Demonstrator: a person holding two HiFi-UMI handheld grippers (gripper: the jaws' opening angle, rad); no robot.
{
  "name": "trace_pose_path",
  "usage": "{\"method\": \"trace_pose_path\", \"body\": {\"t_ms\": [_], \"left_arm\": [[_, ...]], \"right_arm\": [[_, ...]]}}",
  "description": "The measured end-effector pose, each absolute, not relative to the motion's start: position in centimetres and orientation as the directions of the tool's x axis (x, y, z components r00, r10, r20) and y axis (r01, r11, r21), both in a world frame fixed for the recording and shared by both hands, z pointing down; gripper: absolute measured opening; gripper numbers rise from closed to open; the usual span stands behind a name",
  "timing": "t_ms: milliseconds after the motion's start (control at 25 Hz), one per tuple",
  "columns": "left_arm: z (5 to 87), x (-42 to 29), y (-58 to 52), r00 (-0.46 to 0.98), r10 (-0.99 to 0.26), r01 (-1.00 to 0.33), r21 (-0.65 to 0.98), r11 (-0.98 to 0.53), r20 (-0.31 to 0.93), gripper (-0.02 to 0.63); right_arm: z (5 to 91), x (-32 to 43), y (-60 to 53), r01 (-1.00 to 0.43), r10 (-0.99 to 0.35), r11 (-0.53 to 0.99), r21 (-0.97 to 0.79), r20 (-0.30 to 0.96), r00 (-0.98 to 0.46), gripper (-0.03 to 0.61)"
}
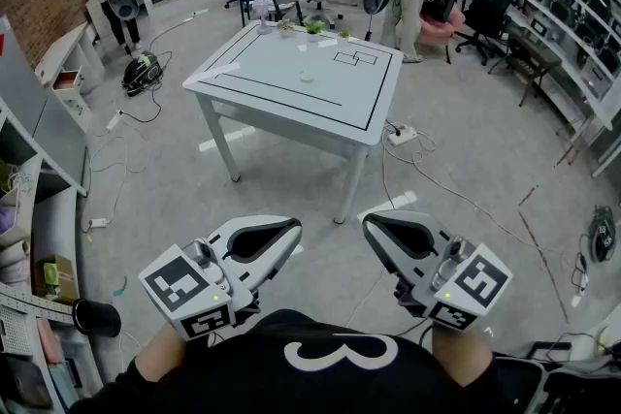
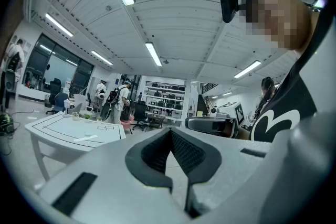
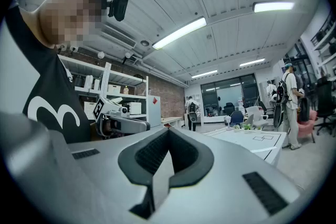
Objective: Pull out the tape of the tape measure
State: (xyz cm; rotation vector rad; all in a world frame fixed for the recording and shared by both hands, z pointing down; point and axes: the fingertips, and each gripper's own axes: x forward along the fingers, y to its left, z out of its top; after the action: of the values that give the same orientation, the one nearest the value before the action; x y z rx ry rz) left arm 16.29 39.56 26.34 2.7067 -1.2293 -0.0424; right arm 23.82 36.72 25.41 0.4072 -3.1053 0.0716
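Both clenched on nothing: left gripper (image 1: pixel 294 228) and right gripper (image 1: pixel 371 222) sit close to the body, well apart from the white table (image 1: pixel 254 97). The small pale disc near its middle is probably the tape measure (image 1: pixel 307 76). Floor ahead is open; step in squarely, avoid the cable (image 1: pixel 456 194), open the jaws before reaching

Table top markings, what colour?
Black lines on a white table; the head view shows them best.
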Motion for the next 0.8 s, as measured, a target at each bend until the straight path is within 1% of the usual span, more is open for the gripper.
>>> {"method": "trace_pose_path", "body": {"t_ms": [160, 320, 400, 440, 480, 520, 680, 720, 800], "left_arm": [[25.9, 15.9, 40.7, 0.657, -0.753, -0.749, 0.149, -0.646, 0.04, 0.006], [25.8, 15.1, 41.5, 0.651, -0.759, -0.754, 0.148, -0.64, 0.036, 0.006], [25.8, 14.5, 41.8, 0.652, -0.758, -0.753, 0.154, -0.64, 0.035, 0.008], [25.8, 14.2, 42.0, 0.65, -0.759, -0.753, 0.158, -0.639, 0.032, 0.018], [25.8, 13.8, 42.1, 0.649, -0.76, -0.754, 0.162, -0.637, 0.03, 0.047], [25.7, 13.5, 42.1, 0.648, -0.761, -0.754, 0.166, -0.635, 0.03, 0.072], [26.0, 12.4, 42.1, 0.648, -0.76, -0.755, 0.169, -0.634, 0.043, 0.119], [26.1, 12.1, 42.2, 0.647, -0.761, -0.756, 0.169, -0.632, 0.047, 0.133], [26.2, 11.4, 42.1, 0.64, -0.767, -0.762, 0.171, -0.625, 0.049, 0.157]], "right_arm": [[25.2, 23.9, 37.8, -0.27, -0.27, 0.962, -0.039, 0.013, -0.963, 0.003], [25.1, 24.0, 38.0, -0.284, -0.284, 0.956, -0.08, 0.002, -0.959, 0.003], [25.5, 23.9, 38.0, -0.298, -0.297, 0.951, -0.084, 0.018, -0.955, 0.004], [25.6, 23.8, 38.0, -0.307, -0.306, 0.948, -0.078, 0.027, -0.952, 0.006], [25.7, 23.7, 38.0, -0.317, -0.315, 0.946, -0.07, 0.035, -0.948, 0.008], [25.8, 23.6, 37.9, -0.326, -0.324, 0.943, -0.065, 0.039, -0.945, 0.027], [25.7, 23.4, 37.4, -0.35, -0.348, 0.934, -0.067, 0.037, -0.937, 0.113], [25.8, 23.3, 37.3, -0.354, -0.352, 0.933, -0.064, 0.042, -0.935, 0.139], [25.8, 23.0, 37.1, -0.36, -0.358, 0.931, -0.054, 0.052, -0.932, 0.211]]}}
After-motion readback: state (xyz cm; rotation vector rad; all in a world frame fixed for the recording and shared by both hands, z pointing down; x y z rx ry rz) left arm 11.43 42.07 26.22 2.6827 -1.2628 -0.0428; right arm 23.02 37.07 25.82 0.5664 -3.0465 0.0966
